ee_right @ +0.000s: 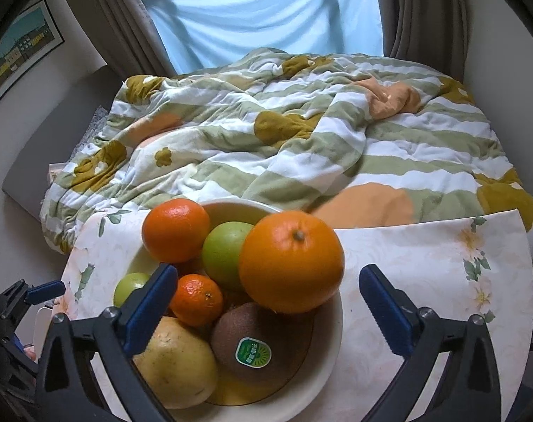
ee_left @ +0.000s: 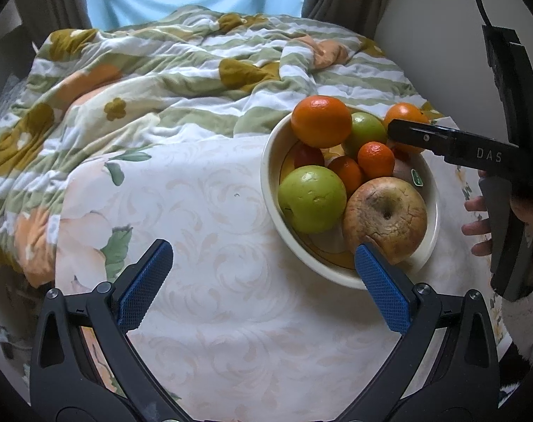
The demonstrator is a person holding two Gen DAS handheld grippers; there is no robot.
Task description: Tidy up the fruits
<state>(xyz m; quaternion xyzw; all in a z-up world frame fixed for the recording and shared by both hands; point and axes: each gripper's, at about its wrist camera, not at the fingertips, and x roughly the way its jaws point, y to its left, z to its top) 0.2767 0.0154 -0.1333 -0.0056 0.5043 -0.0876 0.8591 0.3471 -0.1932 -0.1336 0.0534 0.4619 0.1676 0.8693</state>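
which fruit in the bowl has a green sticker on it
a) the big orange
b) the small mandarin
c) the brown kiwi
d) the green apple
c: in the right wrist view the green oval sticker sits on the fuzzy brown kiwi at the near side of the bowl; the other fruits show none.

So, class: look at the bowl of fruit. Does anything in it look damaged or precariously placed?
Yes. The big apple at the near rim of the bowl is wrinkled and brown-blotched, so it looks past its best. The large orange sits high on the rim at the bowl's edge and could roll off.
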